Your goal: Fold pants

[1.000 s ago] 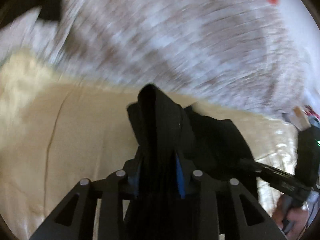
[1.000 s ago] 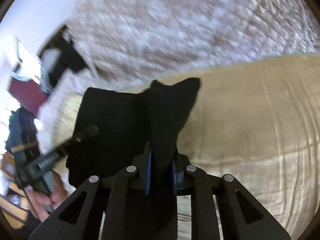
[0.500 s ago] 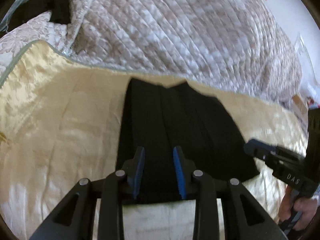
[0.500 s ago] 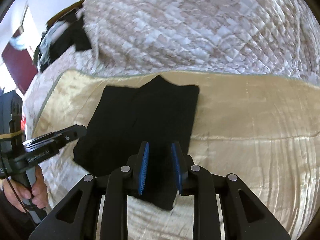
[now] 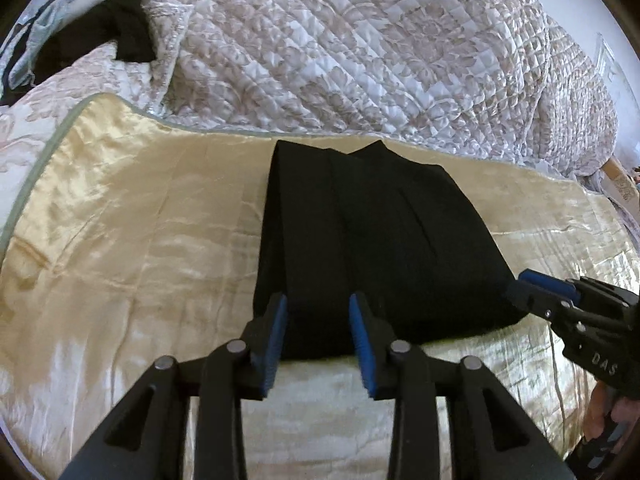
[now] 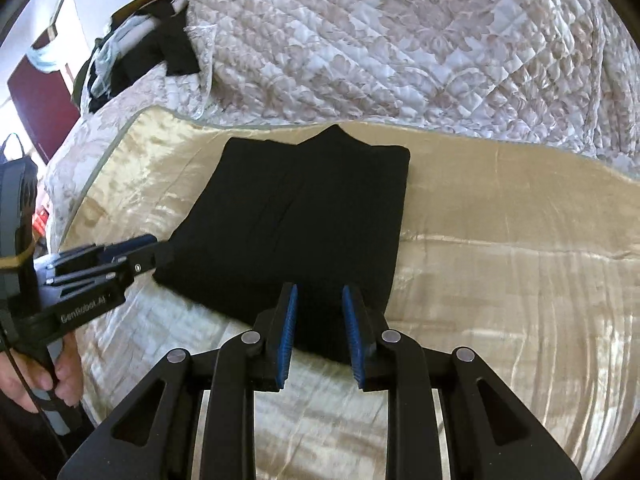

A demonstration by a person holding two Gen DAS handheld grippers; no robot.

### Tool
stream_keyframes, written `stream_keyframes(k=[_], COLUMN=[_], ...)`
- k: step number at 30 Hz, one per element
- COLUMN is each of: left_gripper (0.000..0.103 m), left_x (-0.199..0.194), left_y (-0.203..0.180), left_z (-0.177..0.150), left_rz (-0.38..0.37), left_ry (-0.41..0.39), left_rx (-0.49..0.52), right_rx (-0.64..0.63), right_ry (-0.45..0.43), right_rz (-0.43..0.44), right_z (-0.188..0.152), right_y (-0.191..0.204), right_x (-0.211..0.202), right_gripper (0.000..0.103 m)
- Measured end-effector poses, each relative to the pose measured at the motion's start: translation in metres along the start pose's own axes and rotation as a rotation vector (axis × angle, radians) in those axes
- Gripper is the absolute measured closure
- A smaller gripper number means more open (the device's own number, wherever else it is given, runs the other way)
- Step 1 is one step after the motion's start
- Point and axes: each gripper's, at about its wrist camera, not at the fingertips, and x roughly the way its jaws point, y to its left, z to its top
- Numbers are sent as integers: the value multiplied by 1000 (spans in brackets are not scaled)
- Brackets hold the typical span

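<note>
The black pants lie folded flat in a rough rectangle on the cream satin sheet. My left gripper hovers over their near left edge. Its jaws are opening, and the blue pads stand apart from the cloth seen between them. My right gripper stands open over the near right corner of the pants, gripping nothing. In the right wrist view, the left gripper shows at the pants' left corner. In the left wrist view, the right gripper shows at their right edge.
A quilted floral bedspread rises behind the sheet. A heap of dark and pale clothes lies at the far left. A person's hand holds the left gripper's handle. The satin sheet stretches to the right of the pants.
A second ago both grippers were shut on lifted, bunched black cloth. The pants have since been laid down flat, both grippers have let go, and the jaws stand wider.
</note>
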Motion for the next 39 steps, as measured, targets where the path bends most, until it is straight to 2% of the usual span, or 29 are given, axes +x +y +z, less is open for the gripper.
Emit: stream_keyframes(k=[2, 4, 6, 13, 14, 17, 21, 25, 39], left_gripper=[57, 52, 49, 49, 48, 37, 32, 30, 25], left_x=[-4, -5, -3, 15, 18, 22, 26, 27, 29], left_y=[-1, -2, -3, -9, -8, -8, -8, -8, -6], left_z=[-6, -14, -20, -38, -39, -41, -40, -41, -41], left_rz=[18, 24, 53, 61, 66, 77, 90, 94, 91], left_ry=[-4, -9, 0, 66, 74, 56, 53, 51, 53], left_rx=[-2, -3, 6, 31, 28, 27, 19, 17, 17], right_rx=[-6, -3, -7, -23, -19, -19, -50, -72, -65], right_ry=[-1, -2, 13, 95, 93, 91, 87, 82, 79], right_rz=[-1, 1, -3, -56, -55, -59, -60, -66, -66], right_z=[-7, -16, -24, -42, -43, -42, -44, -44, -42], right_y=[5, 8, 11, 10, 9, 8, 13, 18, 18], right_x=[-5, -9, -9, 13, 13, 16, 18, 20, 22], right_gripper=[71, 58, 58, 57, 57, 54, 44, 38, 36])
